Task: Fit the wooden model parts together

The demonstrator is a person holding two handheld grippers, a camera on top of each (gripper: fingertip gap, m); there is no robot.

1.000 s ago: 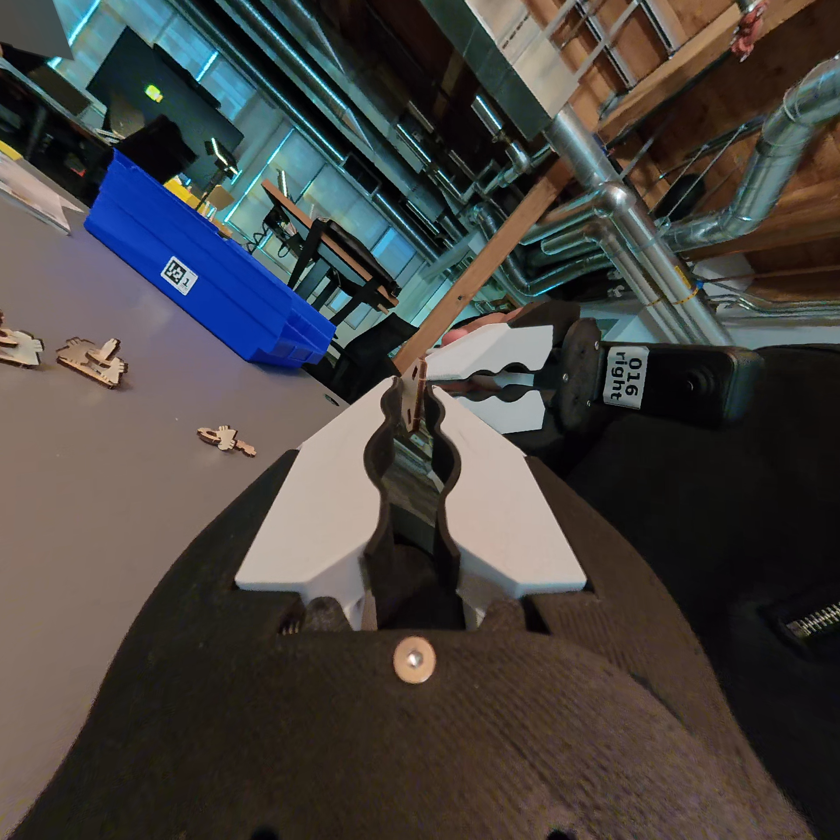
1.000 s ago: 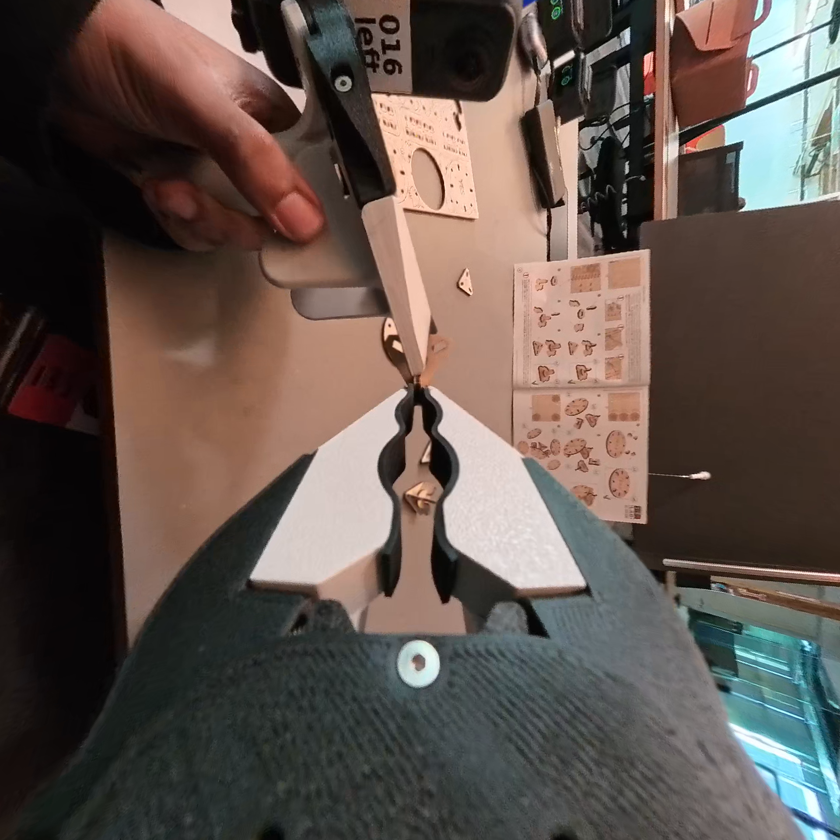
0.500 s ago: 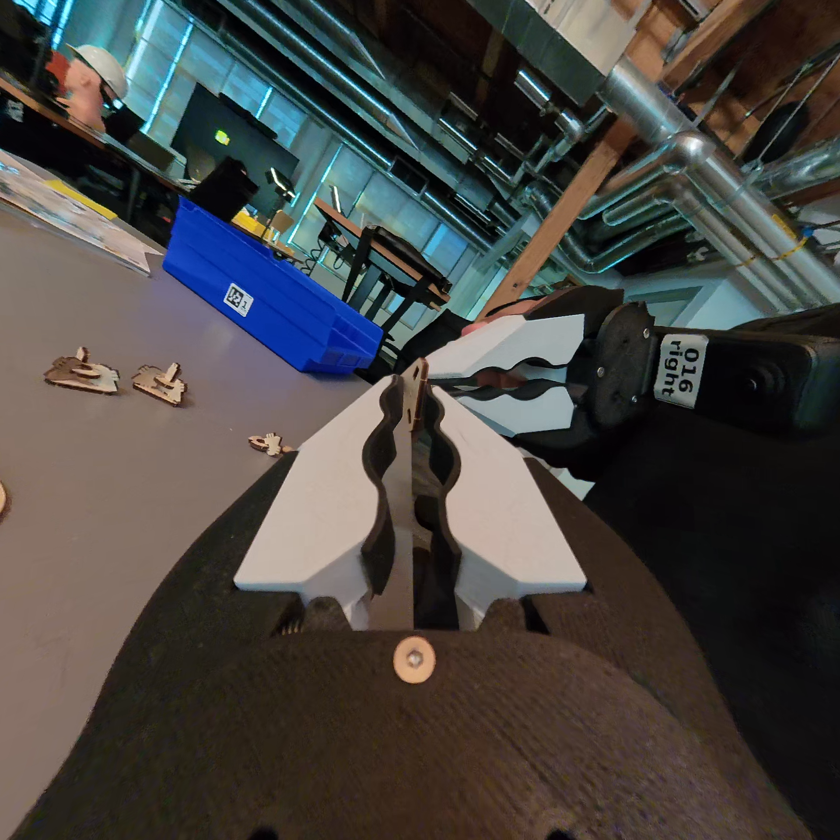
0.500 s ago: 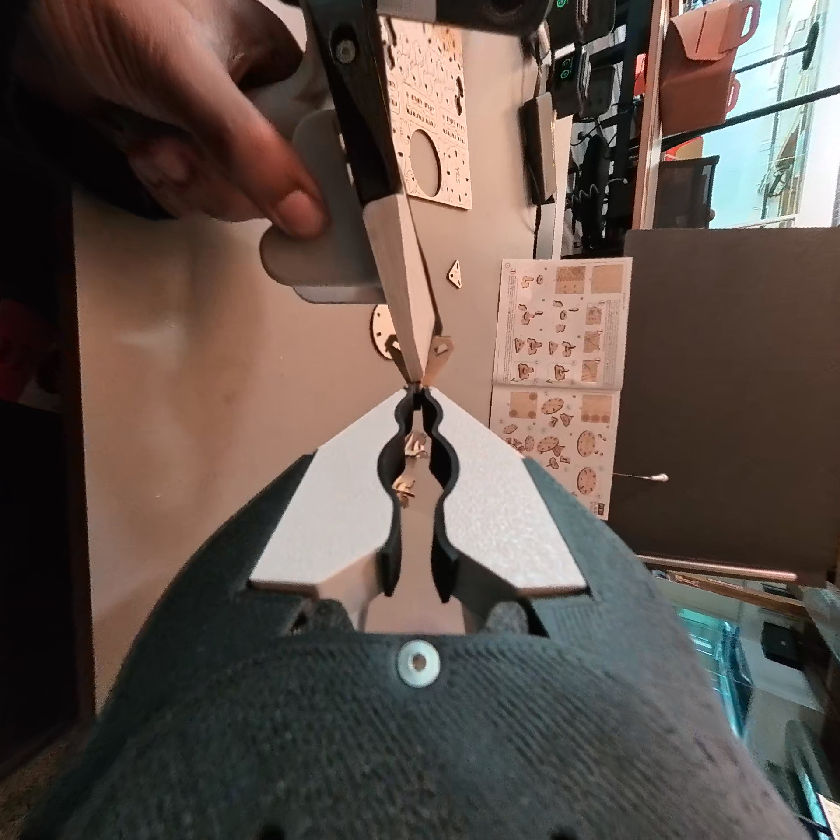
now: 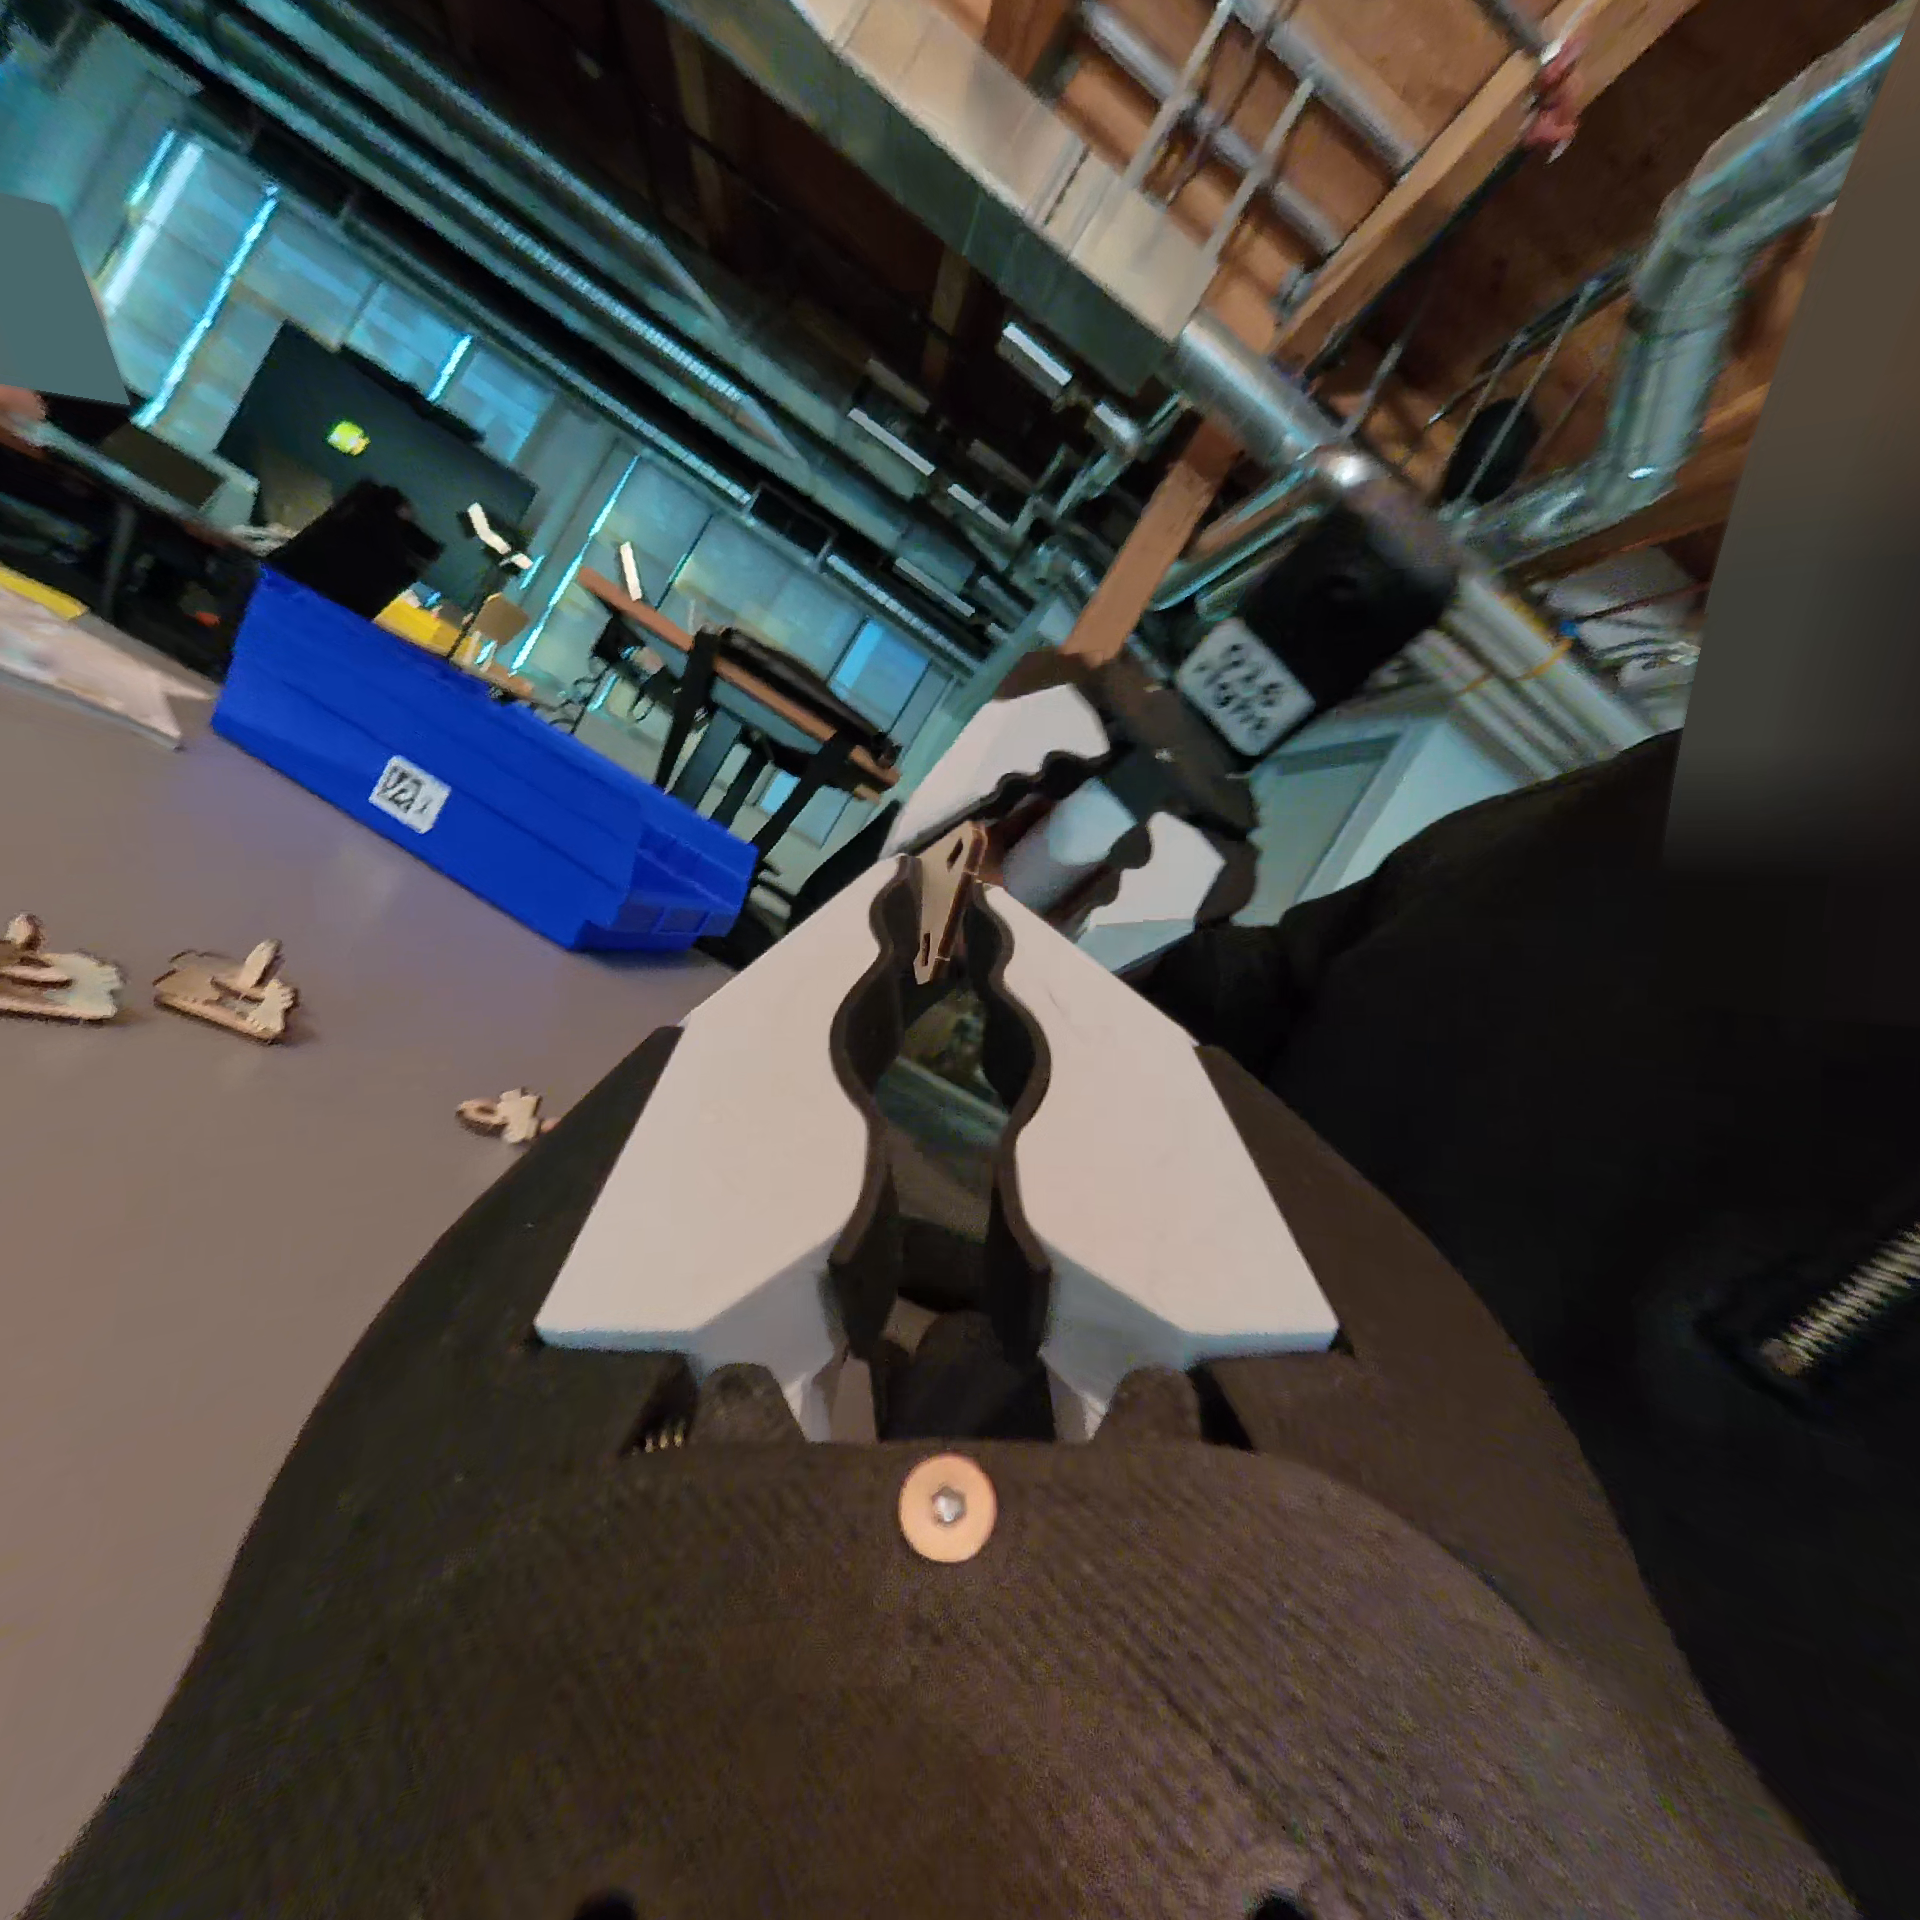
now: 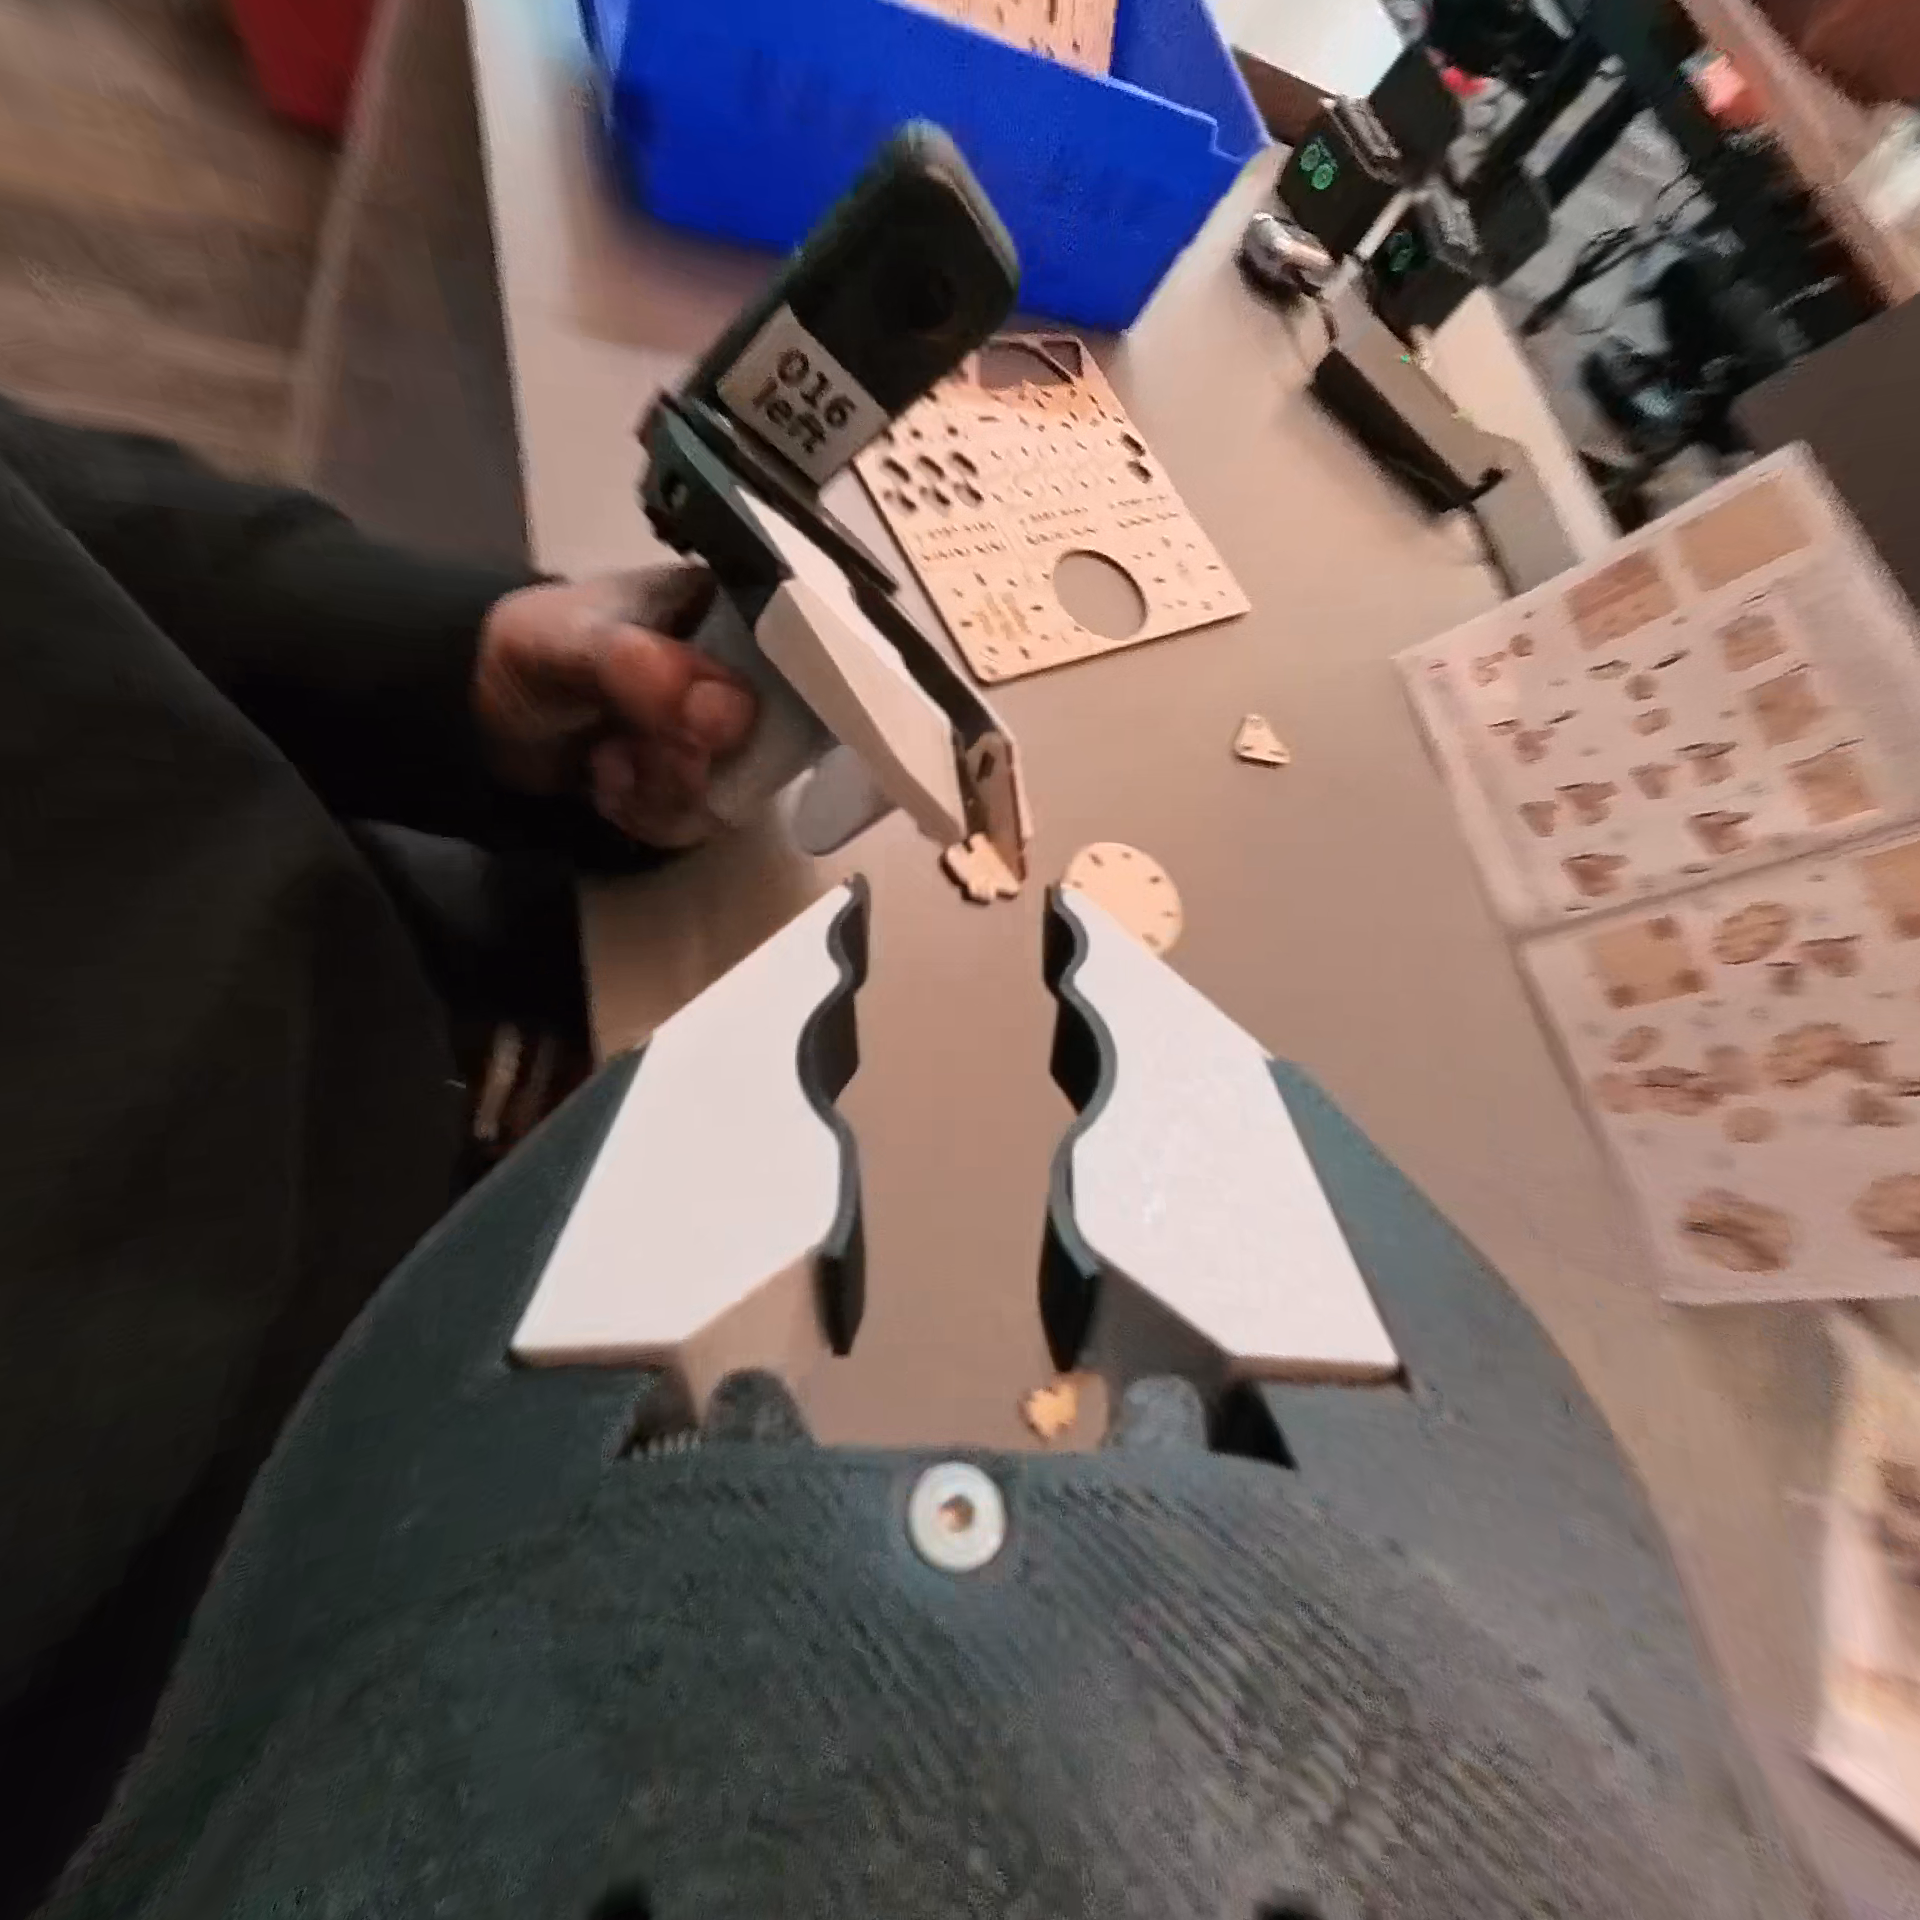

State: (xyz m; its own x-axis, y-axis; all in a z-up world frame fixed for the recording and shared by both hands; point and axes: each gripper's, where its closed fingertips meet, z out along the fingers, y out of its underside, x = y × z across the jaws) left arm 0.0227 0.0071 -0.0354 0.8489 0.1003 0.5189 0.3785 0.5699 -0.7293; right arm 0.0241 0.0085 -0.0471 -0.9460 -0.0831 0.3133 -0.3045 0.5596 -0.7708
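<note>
- The left gripper [image 5: 940, 914] has its jaws drawn narrow, and its black pads [image 5: 891, 940] pinch a small flat wooden piece [image 5: 948, 902] at the very tips; part of the piece sticks out past them
- In the right wrist view the same left gripper [image 6: 992, 847] is held up over the table [image 6: 1299, 935] by a hand [image 6: 613, 717], with the small wooden piece [image 6: 982, 868] at its tip
- The right gripper [image 6: 956, 914] has its jaws wide apart with nothing between them; only bare table shows in the gap
- It sits just beside the left gripper's tip, near the held piece but not touching it
- On the table near both tips lies a round wooden disc [image 6: 1127, 894]; farther off are a small triangular piece [image 6: 1260, 741], a cut-out wooden sheet [image 6: 1049, 520], a printed instruction sheet [image 6: 1662, 831] and a blue bin [image 6: 904, 135]
- A few more wooden bits [image 5: 223, 987] lie on the table to the left gripper's left
- The grip on the piece looks shallow, so I judge it wants a steady, even squeeze and no twisting, or the thin wood could pivot or slip
- The right wrist view is blurred, so fine contact there is hard to read
</note>
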